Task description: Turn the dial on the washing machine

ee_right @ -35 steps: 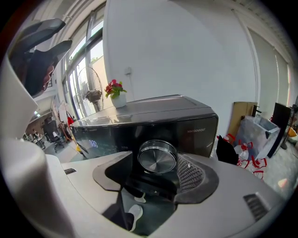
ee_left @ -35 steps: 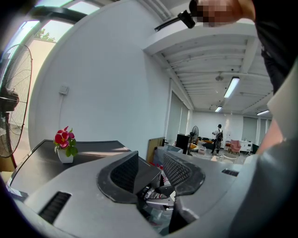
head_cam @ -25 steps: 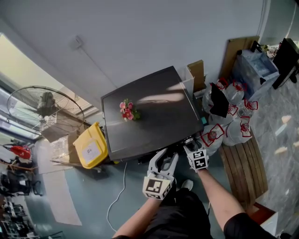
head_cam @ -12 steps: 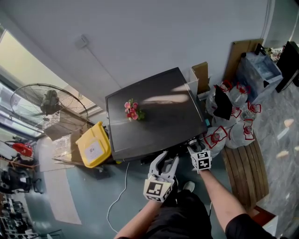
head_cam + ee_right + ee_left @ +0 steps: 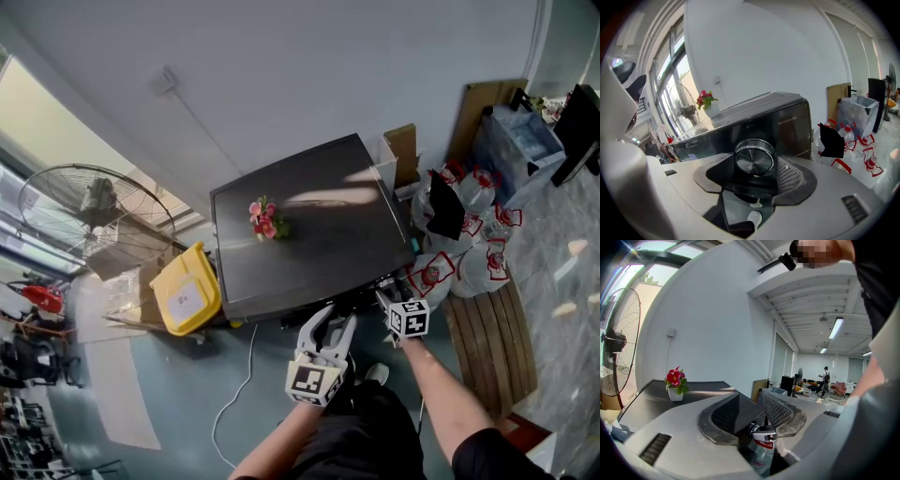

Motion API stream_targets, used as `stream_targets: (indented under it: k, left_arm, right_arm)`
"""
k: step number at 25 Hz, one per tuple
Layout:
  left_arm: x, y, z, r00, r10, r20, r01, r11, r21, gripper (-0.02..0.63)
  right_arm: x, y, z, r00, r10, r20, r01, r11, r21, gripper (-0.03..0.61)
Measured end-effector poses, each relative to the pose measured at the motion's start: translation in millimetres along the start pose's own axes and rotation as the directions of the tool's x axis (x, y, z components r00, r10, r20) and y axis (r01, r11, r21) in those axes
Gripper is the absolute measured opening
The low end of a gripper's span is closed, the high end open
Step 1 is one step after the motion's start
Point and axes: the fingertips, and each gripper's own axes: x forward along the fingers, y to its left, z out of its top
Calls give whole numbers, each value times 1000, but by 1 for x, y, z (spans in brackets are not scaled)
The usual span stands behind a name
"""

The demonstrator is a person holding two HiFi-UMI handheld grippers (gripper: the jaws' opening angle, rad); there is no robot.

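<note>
The washing machine (image 5: 309,225) is a dark glossy box seen from above; its front panel (image 5: 787,129) faces me. The silver round dial (image 5: 753,158) sits on that panel near the right corner. My right gripper (image 5: 754,165) has its jaws on either side of the dial and looks shut on it; in the head view the right gripper (image 5: 386,292) meets the machine's front edge, and the dial is hidden there. My left gripper (image 5: 336,317) hangs open just left of it, in front of the machine, with nothing between its jaws (image 5: 752,411).
A small pot of red flowers (image 5: 262,220) stands on the machine's top. A yellow bin (image 5: 187,292) and a standing fan (image 5: 89,211) are to the left. Bagged water bottles (image 5: 459,253) and a wooden pallet (image 5: 492,347) lie to the right. A white cable (image 5: 234,403) runs over the floor.
The right gripper's marker cube has shifted slightly right and turned a little while staying at the dial. The left gripper has barely moved.
</note>
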Motion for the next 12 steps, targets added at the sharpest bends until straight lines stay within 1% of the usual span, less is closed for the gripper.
stream_targets:
  k: [12]
  left_arm:
    - [0,0,3,1000,2,0,-2,1000,-6,140]
  right_arm:
    - [0,-1,0,999,35,10,-36,989,143,259]
